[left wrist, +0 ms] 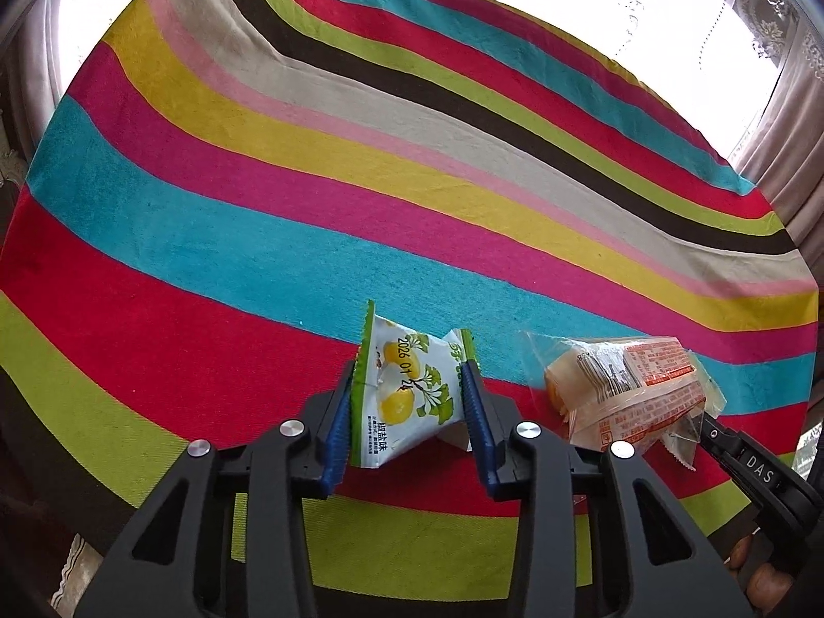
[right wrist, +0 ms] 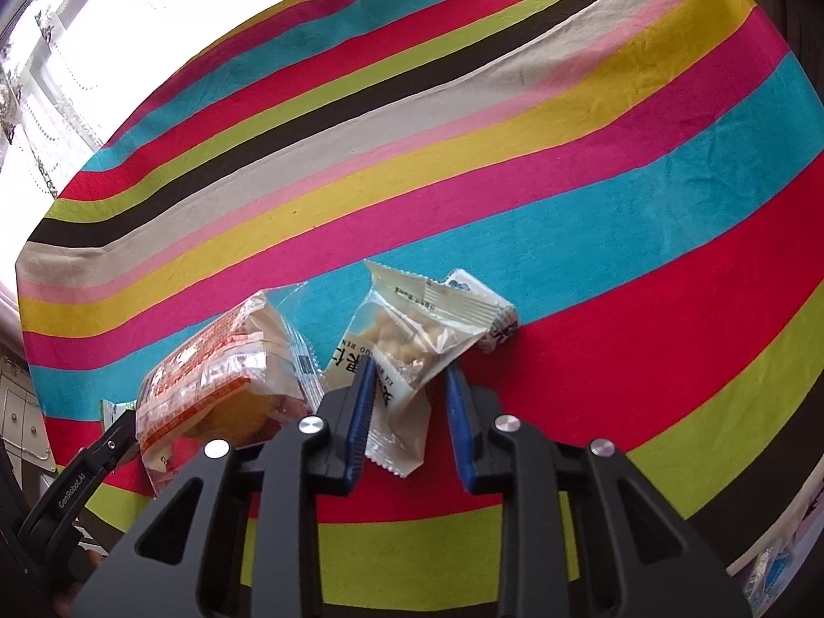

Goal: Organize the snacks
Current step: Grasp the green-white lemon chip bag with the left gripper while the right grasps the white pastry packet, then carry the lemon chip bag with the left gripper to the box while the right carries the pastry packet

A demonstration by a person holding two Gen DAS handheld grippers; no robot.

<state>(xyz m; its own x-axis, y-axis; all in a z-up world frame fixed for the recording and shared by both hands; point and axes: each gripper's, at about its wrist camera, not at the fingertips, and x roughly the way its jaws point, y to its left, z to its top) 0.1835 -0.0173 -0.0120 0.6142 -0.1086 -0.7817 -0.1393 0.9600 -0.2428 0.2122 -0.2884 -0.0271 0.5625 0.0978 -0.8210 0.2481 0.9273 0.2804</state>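
In the left wrist view, my left gripper [left wrist: 412, 378] is shut on a white and green snack packet with yellow fruit print [left wrist: 399, 394], held between its blue pads above the striped cloth [left wrist: 360, 154]. A clear packet with orange print and a yellow cake [left wrist: 623, 391] lies to its right. In the right wrist view, my right gripper [right wrist: 409, 376] has its jaws around a clear and white packet of pale nuggets [right wrist: 412, 329], which lies on the cloth; a gap shows at the right pad. The orange-print packet also shows in this view [right wrist: 216, 381], to the left.
The striped cloth [right wrist: 515, 154] covers the whole table. Its far edge meets bright curtained windows [left wrist: 747, 26]. The right gripper's body [left wrist: 757, 468] shows at the left view's right edge, and the left gripper's body [right wrist: 77, 479] at the right view's left edge.
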